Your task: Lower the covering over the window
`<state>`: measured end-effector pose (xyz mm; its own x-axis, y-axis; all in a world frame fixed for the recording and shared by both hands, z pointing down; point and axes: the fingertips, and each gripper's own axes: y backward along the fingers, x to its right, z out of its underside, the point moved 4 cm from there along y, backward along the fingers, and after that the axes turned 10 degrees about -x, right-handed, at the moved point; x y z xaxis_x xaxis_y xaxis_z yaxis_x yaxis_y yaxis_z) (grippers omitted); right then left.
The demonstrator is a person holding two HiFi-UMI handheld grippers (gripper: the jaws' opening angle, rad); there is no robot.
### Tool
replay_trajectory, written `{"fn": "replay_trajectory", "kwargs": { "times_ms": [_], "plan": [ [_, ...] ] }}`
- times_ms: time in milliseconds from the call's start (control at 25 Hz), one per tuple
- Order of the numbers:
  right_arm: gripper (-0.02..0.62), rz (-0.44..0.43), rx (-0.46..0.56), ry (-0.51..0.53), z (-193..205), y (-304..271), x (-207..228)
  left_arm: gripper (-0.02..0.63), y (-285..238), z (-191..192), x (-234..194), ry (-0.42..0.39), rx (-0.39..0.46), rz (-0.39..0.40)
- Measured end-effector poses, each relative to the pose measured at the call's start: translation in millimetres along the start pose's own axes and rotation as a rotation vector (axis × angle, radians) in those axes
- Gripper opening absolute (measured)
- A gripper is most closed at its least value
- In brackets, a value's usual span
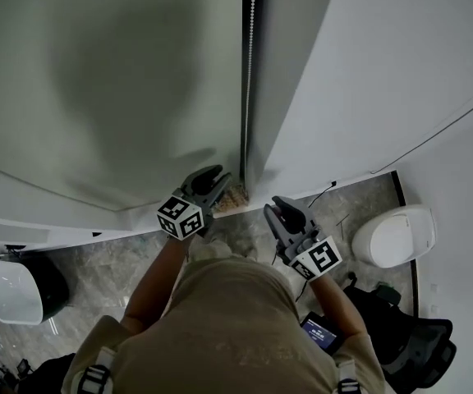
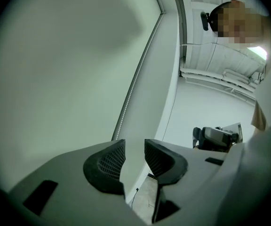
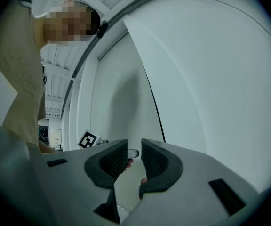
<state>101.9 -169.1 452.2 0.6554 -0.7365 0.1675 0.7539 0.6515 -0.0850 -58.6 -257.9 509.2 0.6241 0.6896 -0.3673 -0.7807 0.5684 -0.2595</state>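
Plainly, the covering (image 1: 97, 80) is a pale roller shade that fills the left of the head view and hangs down close to the sill (image 1: 39, 224). Its bead chain (image 1: 251, 72) runs straight down the shade's right edge, beside the white wall (image 1: 368, 72). The left hand-held gripper (image 1: 217, 177) sits at the foot of that chain, pointing at it roughly level. In the left gripper view its jaws stand a narrow way apart with nothing between the pads, and the chain comes down just beyond the tip of one jaw, not inside the gap. The right hand-held gripper (image 1: 279, 208) is just beside it, lower in the head view, its jaws likewise narrowly parted and empty, looking across at the left one. To my eye the main risk is a missed or shallow grasp: the chain is thin and hangs free, so a closing jaw could nudge it aside, or catch a single bead that slips out under the pull. Whether the chain has two strands I cannot tell; if it does, drawing the wrong one would raise the shade. A pull angled away from the window could also jam the beads, and the two tools, being so near, could knock together.
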Motion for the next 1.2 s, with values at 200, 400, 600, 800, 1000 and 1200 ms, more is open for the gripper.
{"fn": "replay_trajectory", "kwargs": {
  "times_ms": [200,400,600,800,1000,1200],
  "plan": [
    [0.081,0.057,0.0,0.039,-10,-23,-10,0.12,-32,-30,-26,-0.047,-0.045,0.08],
    [0.081,0.152,0.007,0.038,-5,-37,-7,0.123,-66,-42,-40,-0.128,-0.1,0.145],
    [0.081,0.248,0.019,0.017,5,-44,0,0.126,-99,-59,-40,-0.203,-0.111,0.216],
    [0.081,0.314,0.039,0.004,5,-48,1,0.126,-117,-67,-33,-0.276,-0.132,0.267],
    [0.081,0.348,0.057,0.02,3,-57,-3,0.033,-115,-71,-35,-0.344,-0.089,0.275],
    [0.081,0.341,0.068,0.027,-8,-64,-10,0.018,-103,-69,-30,-0.388,-0.089,0.282]
  ]
}}
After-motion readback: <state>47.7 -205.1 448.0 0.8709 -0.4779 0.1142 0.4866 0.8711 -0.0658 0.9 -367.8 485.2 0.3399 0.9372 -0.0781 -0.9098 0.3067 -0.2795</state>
